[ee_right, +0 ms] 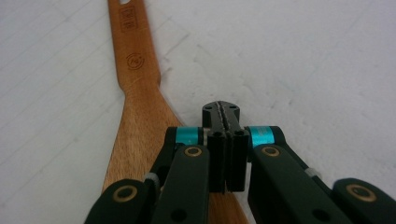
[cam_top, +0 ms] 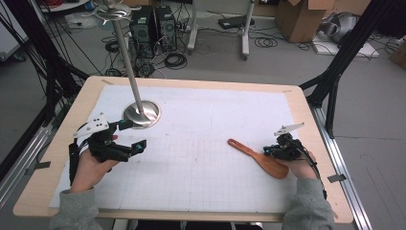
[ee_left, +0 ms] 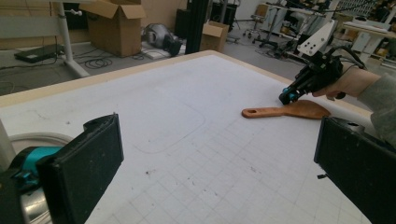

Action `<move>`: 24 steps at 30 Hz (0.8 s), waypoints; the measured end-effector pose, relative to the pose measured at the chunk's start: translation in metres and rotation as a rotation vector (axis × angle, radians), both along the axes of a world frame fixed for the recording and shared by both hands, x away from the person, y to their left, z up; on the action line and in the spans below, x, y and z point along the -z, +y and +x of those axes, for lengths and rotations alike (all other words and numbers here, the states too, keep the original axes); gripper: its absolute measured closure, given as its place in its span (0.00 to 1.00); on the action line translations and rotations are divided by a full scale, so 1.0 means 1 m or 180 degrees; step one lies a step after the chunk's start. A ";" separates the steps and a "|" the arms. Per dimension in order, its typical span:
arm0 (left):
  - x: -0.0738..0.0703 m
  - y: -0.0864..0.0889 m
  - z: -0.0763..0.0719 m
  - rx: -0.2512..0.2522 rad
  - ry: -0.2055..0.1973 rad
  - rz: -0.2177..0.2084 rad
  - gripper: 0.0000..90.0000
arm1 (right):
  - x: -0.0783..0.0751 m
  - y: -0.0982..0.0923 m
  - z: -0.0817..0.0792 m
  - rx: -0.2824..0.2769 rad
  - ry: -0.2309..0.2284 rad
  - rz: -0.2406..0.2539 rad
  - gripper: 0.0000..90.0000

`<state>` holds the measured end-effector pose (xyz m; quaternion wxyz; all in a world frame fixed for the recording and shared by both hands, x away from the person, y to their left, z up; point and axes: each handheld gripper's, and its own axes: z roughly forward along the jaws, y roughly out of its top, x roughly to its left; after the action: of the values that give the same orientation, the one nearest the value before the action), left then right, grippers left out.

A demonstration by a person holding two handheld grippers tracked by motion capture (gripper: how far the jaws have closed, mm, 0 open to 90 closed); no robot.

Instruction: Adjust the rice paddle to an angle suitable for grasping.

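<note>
Closed black jaws of your right gripper [ee_right: 221, 111] sit nearest the lens in the right gripper view, lower centre of the frame, pressed together with nothing visible between them.

Item 1, wooden spatula [cam_top: 258, 157]: lies flat on the white gridded mat [cam_top: 201, 182], right of centre in the high view. Handle end with its hanging hole points toward the upper left; the broad blade lies at the lower right, under your right hand. In the right gripper view the spatula [ee_right: 140, 112] runs up the left half of the frame, its blade passing beneath the gripper body, the jaw tips just beside its edge. Whether the tips touch the wood, you cannot tell.

Item 2, your left gripper [cam_top: 130, 136]: left of centre in the high view, jaws wide apart, holding nothing. In its own view the two pads stand at the lower corners, with the spatula [ee_left: 285, 111] and your right gripper [ee_left: 292, 93] well apart at the upper right.

Item 3, steel stand [cam_top: 141, 112]: round base and pole, upper left of the mat, just beside your left gripper.

Progress, as judged: the spatula is not lifted and not gripped; your work looks barely begun. Grasping and moving it remain.
</note>
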<state>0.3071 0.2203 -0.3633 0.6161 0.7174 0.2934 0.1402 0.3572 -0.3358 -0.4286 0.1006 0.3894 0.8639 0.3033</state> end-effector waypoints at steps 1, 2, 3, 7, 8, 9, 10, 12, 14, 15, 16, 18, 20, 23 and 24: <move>0.000 -0.001 0.001 0.0011 0.0001 0.0002 0.02 | 0.000 0.001 -0.001 -0.0006 -0.0017 -0.0020 1.00; 0.000 -0.001 0.001 0.0015 -0.0001 0.0003 0.02 | 0.000 0.001 -0.001 -0.0006 -0.0017 -0.0020 1.00; 0.000 -0.001 0.002 0.0021 -0.0008 0.0010 0.02 | 0.000 0.002 -0.001 -0.0016 -0.0042 -0.0035 1.00; 0.000 -0.002 0.003 0.0028 0.0004 0.0011 0.02 | 0.000 0.007 0.000 -0.0014 -0.0160 -0.0012 1.00; 0.000 -0.002 0.003 0.0022 0.0003 0.0016 0.02 | 0.000 0.009 0.001 -0.0023 -0.0199 -0.0009 1.00; 0.000 -0.002 0.003 0.0024 0.0002 0.0019 0.02 | 0.001 0.011 0.002 -0.0039 -0.0236 -0.0002 1.00; 0.000 -0.002 0.003 0.0030 0.0006 0.0016 0.02 | 0.001 0.014 0.003 -0.0054 -0.0266 -0.0006 1.00; 0.000 -0.002 0.003 0.0022 -0.0005 0.0016 0.02 | 0.003 0.018 0.006 -0.0079 -0.0309 0.0004 1.00; 0.000 -0.002 0.002 0.0020 0.0005 0.0003 0.02 | 0.005 0.020 0.007 -0.0106 -0.0291 0.0013 1.00; 0.000 -0.002 0.003 0.0028 0.0003 0.0014 0.02 | 0.004 0.020 0.006 -0.0129 -0.0255 0.0024 1.00; 0.001 -0.002 0.003 0.0016 0.0010 0.0013 0.02 | 0.004 0.020 0.006 -0.0129 -0.0255 0.0024 1.00; 0.001 -0.002 0.003 0.0020 0.0012 0.0021 0.02 | 0.004 0.018 0.005 -0.0155 -0.0183 0.0055 1.00; 0.001 -0.002 0.003 0.0021 0.0011 0.0014 0.02 | 0.004 0.017 0.004 -0.0204 -0.0141 0.0072 1.00; 0.001 -0.002 0.003 0.0020 0.0010 0.0015 0.02 | 0.003 0.020 0.000 -0.0260 -0.0099 0.0059 1.00; 0.001 -0.002 0.003 0.0018 0.0010 0.0021 0.02 | 0.003 0.020 0.000 -0.0260 -0.0099 0.0059 1.00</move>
<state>0.3102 0.2188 -0.3643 0.6136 0.7205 0.2919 0.1382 0.3576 -0.3160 -0.4320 0.0979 0.3500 0.8745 0.3211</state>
